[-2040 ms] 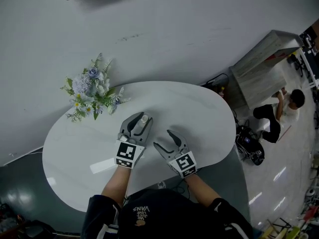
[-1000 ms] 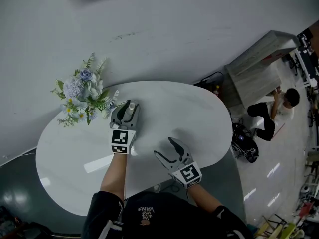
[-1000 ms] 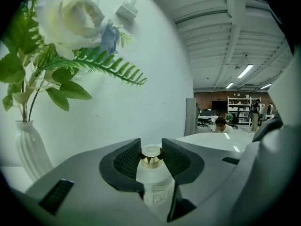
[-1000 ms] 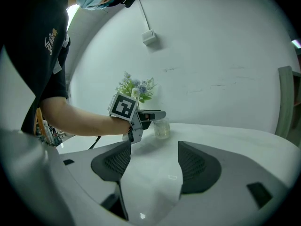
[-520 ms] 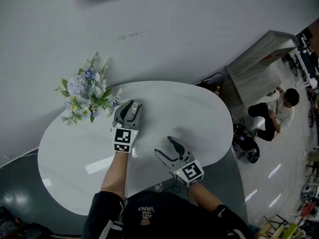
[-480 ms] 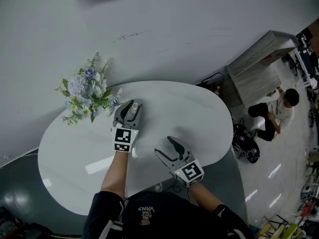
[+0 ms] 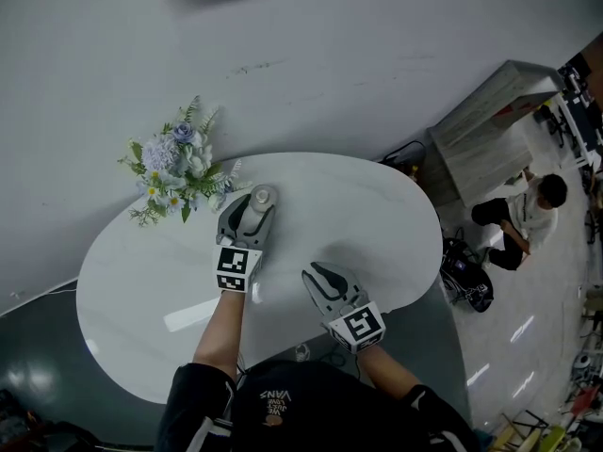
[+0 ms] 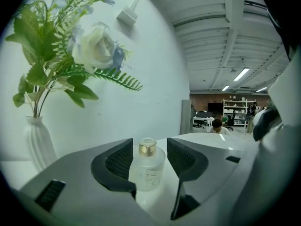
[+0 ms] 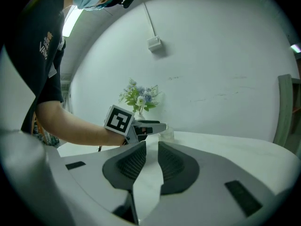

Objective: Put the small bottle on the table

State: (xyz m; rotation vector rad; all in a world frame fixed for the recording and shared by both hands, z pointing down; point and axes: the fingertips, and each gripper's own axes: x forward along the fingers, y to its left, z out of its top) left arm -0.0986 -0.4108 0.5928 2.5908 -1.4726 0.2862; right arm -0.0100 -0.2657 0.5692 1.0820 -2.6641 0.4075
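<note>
One small glass bottle [image 8: 146,168] with a gold-coloured cap is seen standing upright on the white table [image 7: 377,205]. It is placed near the vase of artificial flowers [image 8: 38,144], on the side of the vase toward the person.

The bottle is flanked by the pads of the left gripper [image 7: 252,207], whose jaws have just been opening. They are set wide, and a gap is visible on each side of the glass, so the bottle is judged to be released and carried by the table alone.

The right gripper [image 9: 151,150] is held well apart from the vase, nearer the person. Its jaws have just been closing to a narrow slot. Nothing is held between them, and only the table top is seen through the gap.

Handling properties are estimated as follows:
- The body is rigid glass, so no give under the pads is to be expected.
- The weight is judged to be low.
- The surface is smooth and may slip under light pressure.
- The glass is fragile, and tipping is likely if the bottle is brushed sideways.

If a new hold is required, the straight body below the shoulder is recommended, not the cap. Withdrawal of the left gripper is best made straight back, away from the vase.
</note>
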